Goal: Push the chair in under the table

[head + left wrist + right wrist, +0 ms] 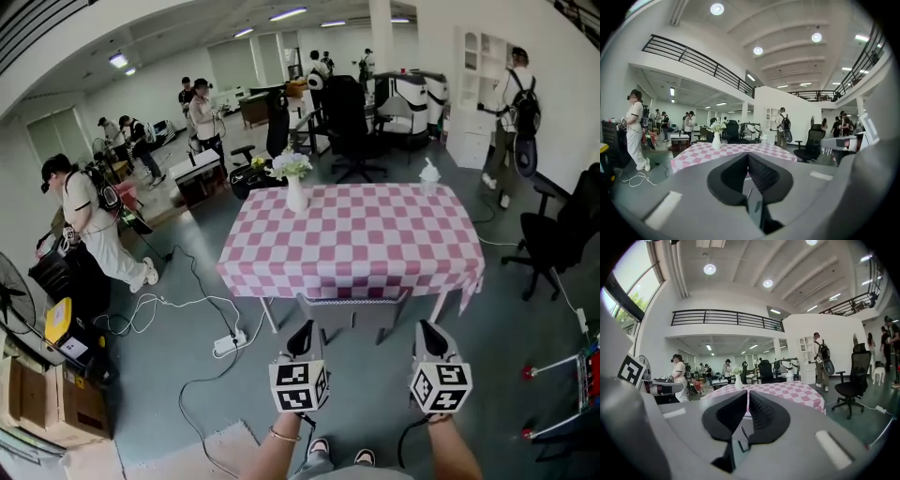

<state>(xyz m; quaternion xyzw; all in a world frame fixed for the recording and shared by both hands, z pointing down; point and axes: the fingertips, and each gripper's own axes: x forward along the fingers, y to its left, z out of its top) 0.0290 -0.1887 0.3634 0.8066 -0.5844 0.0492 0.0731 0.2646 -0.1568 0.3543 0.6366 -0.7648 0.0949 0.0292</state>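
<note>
Chair (353, 312) sits tucked under table (352, 234); left tongs (302, 330) and right tongs (428, 328) closed, empty, near its back.

We note the tablecloth (352, 234) as matt checked cloth, the chair (352, 311) matt grey, the floor (187, 375) smooth and slightly glossy.

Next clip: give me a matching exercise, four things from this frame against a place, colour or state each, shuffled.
1 chair
2 vase
3 tablecloth
4 left gripper

A pink and white checks
B jaws shut, nothing between them
C near side, pushed in under the cloth's edge
D standing on the cloth, far left

Pairs: 1-C, 2-D, 3-A, 4-B
</note>
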